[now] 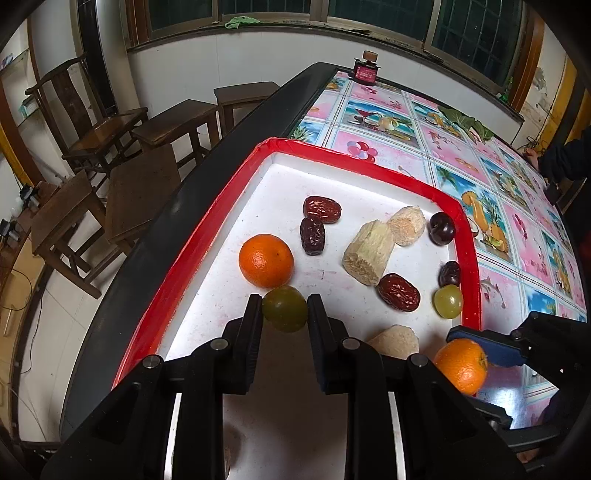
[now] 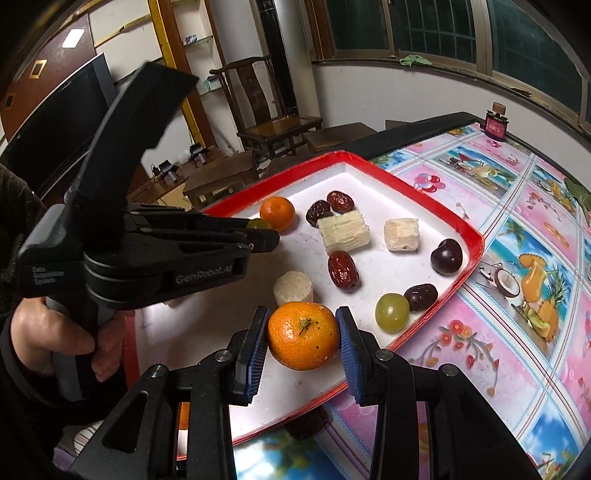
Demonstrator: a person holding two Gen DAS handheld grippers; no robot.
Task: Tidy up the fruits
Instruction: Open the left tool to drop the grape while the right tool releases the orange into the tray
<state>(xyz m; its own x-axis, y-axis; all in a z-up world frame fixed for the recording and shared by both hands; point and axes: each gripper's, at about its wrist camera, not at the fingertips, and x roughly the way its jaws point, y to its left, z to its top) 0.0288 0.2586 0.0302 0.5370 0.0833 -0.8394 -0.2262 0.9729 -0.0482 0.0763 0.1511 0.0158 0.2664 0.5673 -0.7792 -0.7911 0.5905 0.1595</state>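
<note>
- White walls, dark windows (image 1: 476,33) above a sill
- Wooden chair (image 1: 85,122) and stools (image 1: 177,125) on a pale tiled floor
- Dark TV (image 2: 59,122) beside shelves
- Tabletop (image 1: 443,147) with a pink fruit-print cover

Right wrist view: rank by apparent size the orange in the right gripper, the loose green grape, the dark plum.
1. orange, though nearest the camera
2-3. dark plum and green grape: look alike, unranked
</note>
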